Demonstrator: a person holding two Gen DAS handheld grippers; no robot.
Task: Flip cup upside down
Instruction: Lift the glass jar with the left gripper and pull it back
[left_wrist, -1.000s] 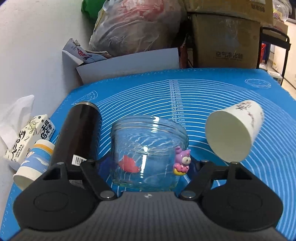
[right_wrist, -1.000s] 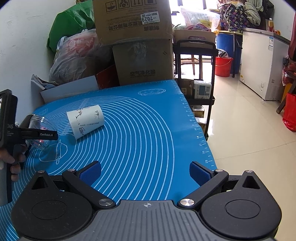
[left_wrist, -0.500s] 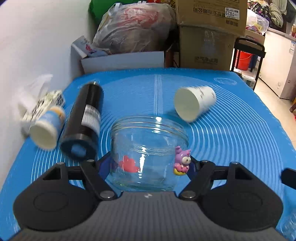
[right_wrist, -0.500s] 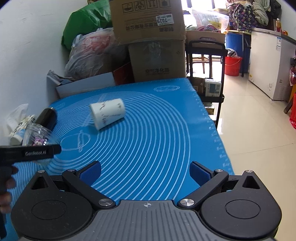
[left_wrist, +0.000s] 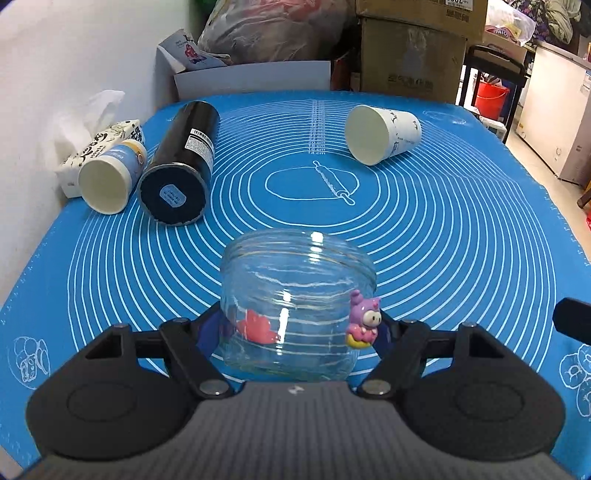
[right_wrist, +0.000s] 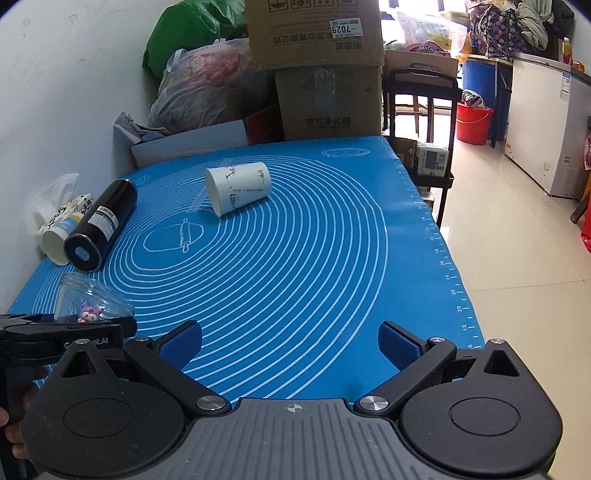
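Two blue pads of the left gripper (left_wrist: 295, 332) press against opposite sides of a clear glass cup (left_wrist: 295, 310), so this tool is clamped on the cup. In the left wrist view the cup sits between the fingers with its open mouth pointing away from the camera and slightly upward. A small purple figure (left_wrist: 364, 319) is stuck on its right side and a red sticker (left_wrist: 256, 326) on its left. Below the cup lies a blue mat (left_wrist: 443, 229) printed with white rings. Farther out on the mat, a white paper cup (left_wrist: 382, 134) lies on its side, mouth toward the camera. At the left, a black bottle (left_wrist: 181, 162) lies on its side, with a second paper cup (left_wrist: 110, 175) just beside it and a tissue pack (left_wrist: 99, 147) behind that cup.

In the right wrist view the right gripper (right_wrist: 290, 343) is spread wide with nothing between its blue pads; it hangs over the near edge of the mat (right_wrist: 332, 258). The glass cup (right_wrist: 90, 301) appears at the lower left, gripped by the left gripper (right_wrist: 66, 332), tilted with its mouth toward the mat's far end. The white paper cup (right_wrist: 238, 186) lies on its side near the far middle of the mat. The black bottle (right_wrist: 101, 225) lies along the left edge, well apart from the glass cup. Cardboard boxes (right_wrist: 325, 66) are stacked beyond the far edge.
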